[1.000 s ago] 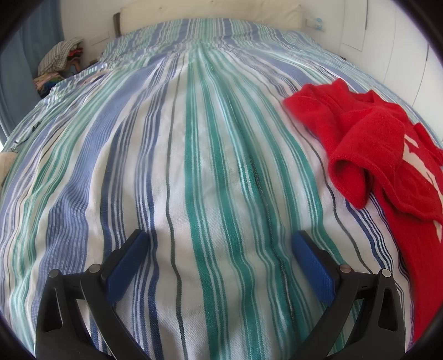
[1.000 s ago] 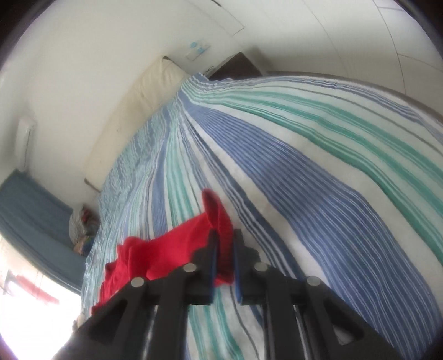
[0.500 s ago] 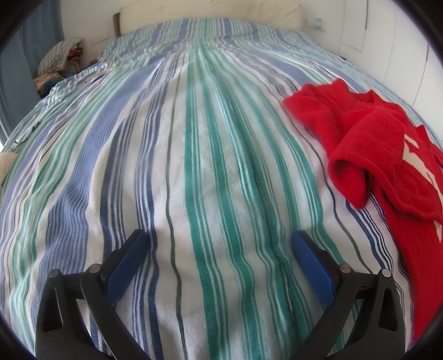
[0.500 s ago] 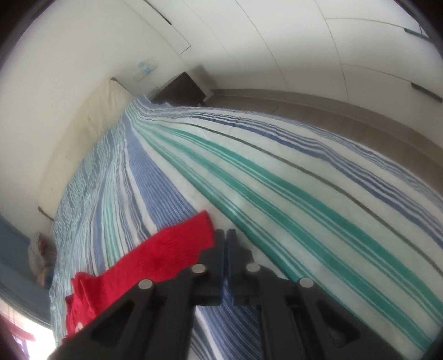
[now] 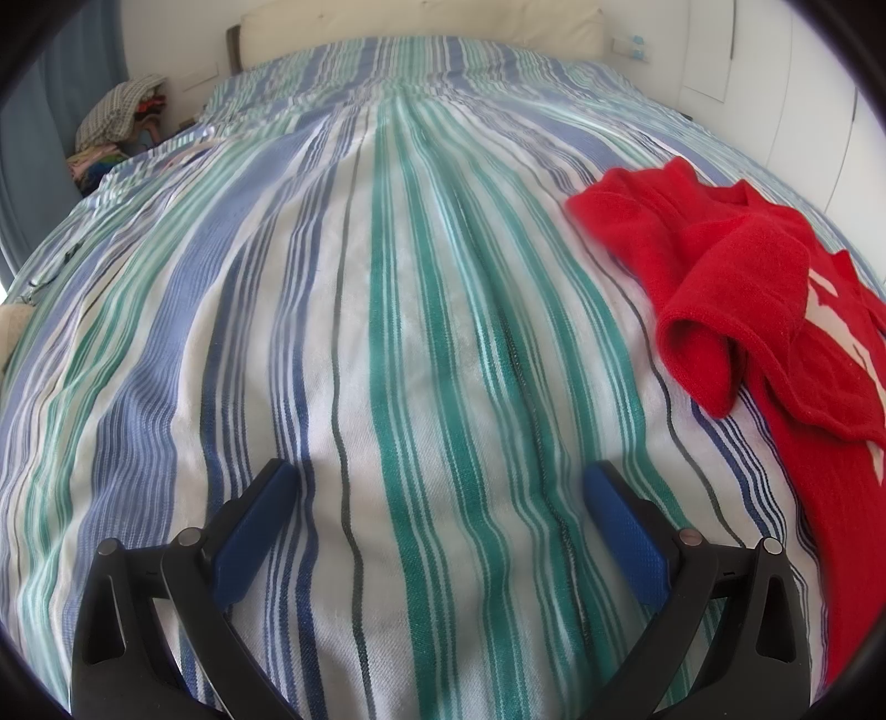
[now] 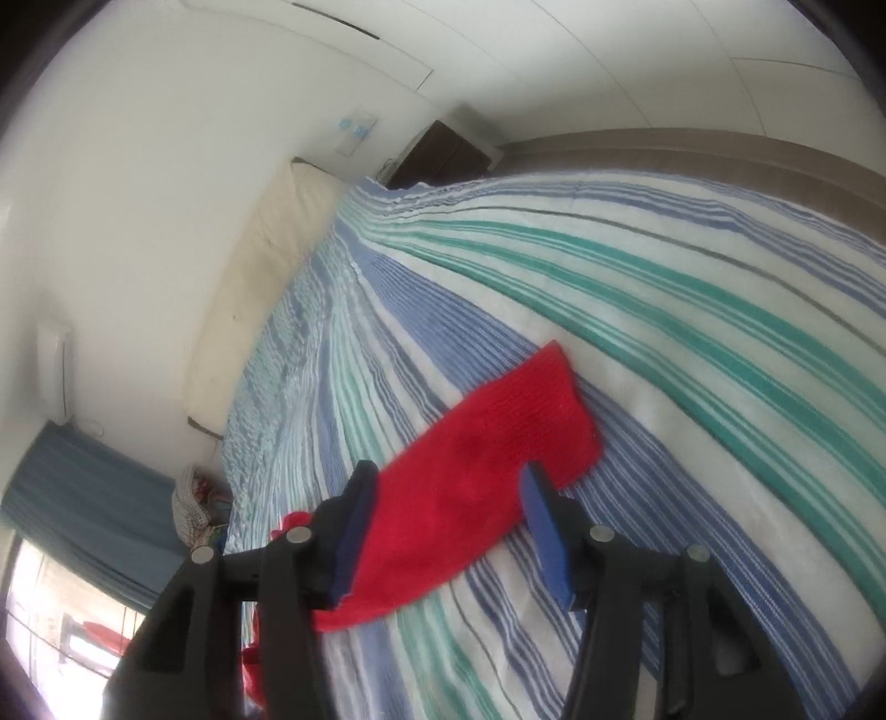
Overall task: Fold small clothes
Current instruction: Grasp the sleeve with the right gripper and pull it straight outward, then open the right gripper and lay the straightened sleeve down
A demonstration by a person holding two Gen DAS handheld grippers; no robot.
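A small red knit garment [image 5: 764, 293] with white markings lies crumpled on the striped bedspread [image 5: 387, 332] at the right of the left wrist view. My left gripper [image 5: 437, 509] is open and empty, low over the spread, left of the garment. In the right wrist view a red sleeve [image 6: 487, 459] lies stretched flat on the spread. My right gripper [image 6: 448, 498] is open just above it, jaws either side of the sleeve, not holding it.
A cream headboard cushion [image 5: 421, 22] runs along the wall at the bed's far end. A heap of clothes [image 5: 119, 122] sits beside the bed at far left. A dark nightstand [image 6: 443, 155] stands by the far corner. White wardrobe doors [image 5: 803, 83] are on the right.
My right gripper, shut on the red sleeve before, pulled it out and has opened; the sleeve now lies flat on the spread. The left gripper has not moved.
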